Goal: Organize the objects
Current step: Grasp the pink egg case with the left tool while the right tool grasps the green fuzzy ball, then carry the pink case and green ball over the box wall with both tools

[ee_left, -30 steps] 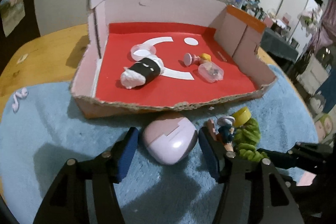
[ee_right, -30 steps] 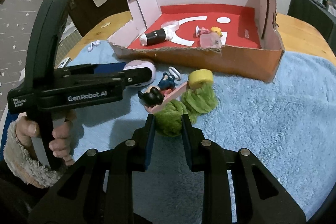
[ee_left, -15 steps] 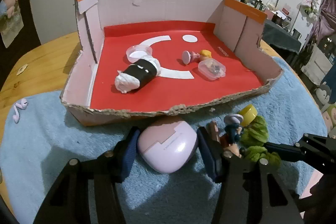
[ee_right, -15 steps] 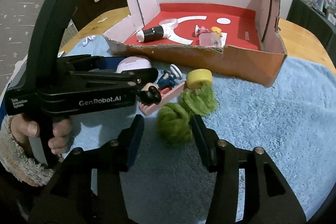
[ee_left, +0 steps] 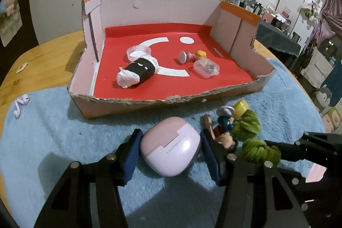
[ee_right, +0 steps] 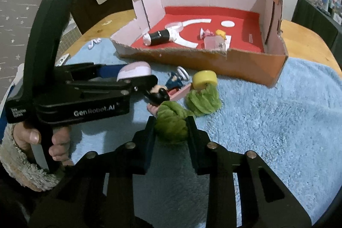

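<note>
The left gripper has its jaws closed on the lilac earbud case. Just right of the jaws lie a small figurine and green yarn; ahead stands the cardboard box.

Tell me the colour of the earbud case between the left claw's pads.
Pale lilac-pink earbud case, clearest in the left wrist view.

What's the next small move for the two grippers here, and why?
Probably lift both straight up. The left gripper brackets the pink earbud case, pads against its sides; the right gripper is closing, pads pressing the green yarn ball. Both items rest on the blue towel, in front of the cardboard box, so they must clear its torn front edge.
</note>
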